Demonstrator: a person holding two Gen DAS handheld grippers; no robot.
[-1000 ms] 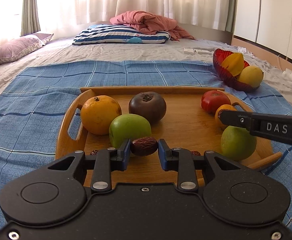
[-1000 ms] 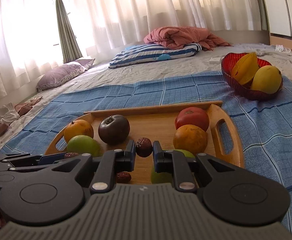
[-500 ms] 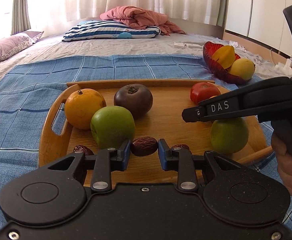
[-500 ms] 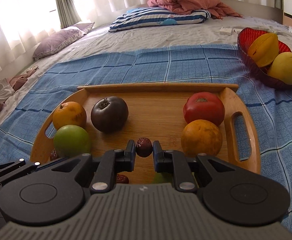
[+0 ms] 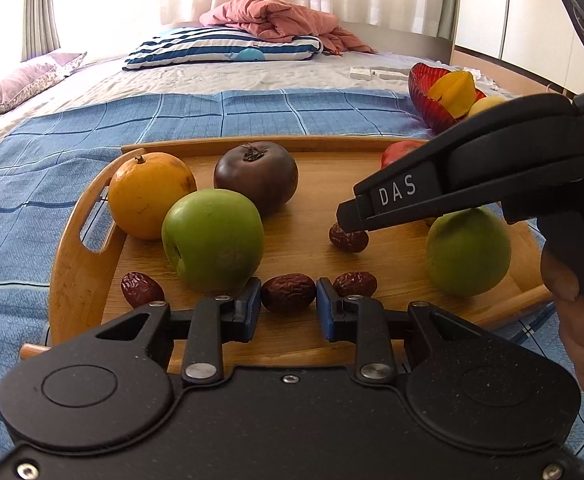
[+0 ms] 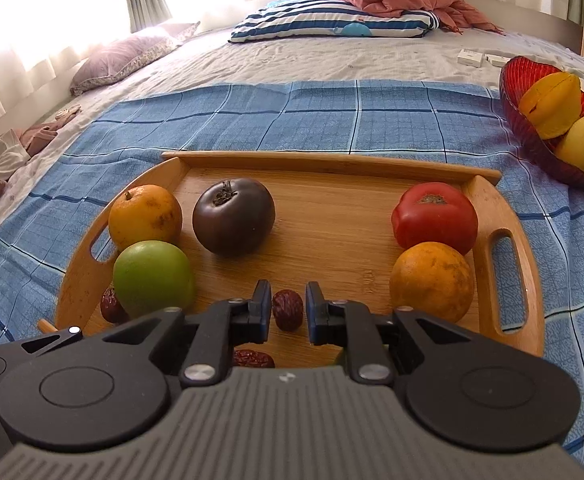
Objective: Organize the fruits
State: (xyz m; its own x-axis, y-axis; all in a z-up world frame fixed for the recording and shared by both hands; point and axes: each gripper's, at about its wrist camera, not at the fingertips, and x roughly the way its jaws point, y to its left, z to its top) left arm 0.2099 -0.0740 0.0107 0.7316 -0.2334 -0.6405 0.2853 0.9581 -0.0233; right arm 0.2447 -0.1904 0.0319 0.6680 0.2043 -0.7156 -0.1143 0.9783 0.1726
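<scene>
Gripping one dried date (image 5: 288, 292) in the left gripper (image 5: 287, 304), pads pressed on its two ends, low over the near edge of the wooden tray (image 5: 71, 280). Clamping a second date (image 6: 287, 309) in the right gripper (image 6: 287, 312), above the tray's near middle. Leaving bare wood open through the tray's centre, between left and right fruit groups. Counting on the tray: two oranges (image 6: 145, 216) (image 6: 432, 280), two green apples (image 5: 212, 240) (image 5: 468, 252), one dark tomato (image 6: 233, 222), one red tomato (image 6: 434, 216). Counting two loose dates near the front rim (image 5: 141, 289) (image 5: 356, 283). Sitting far right on the blue checked cloth (image 6: 312, 112), a red bowl (image 6: 520, 120) with two yellow fruits.
</scene>
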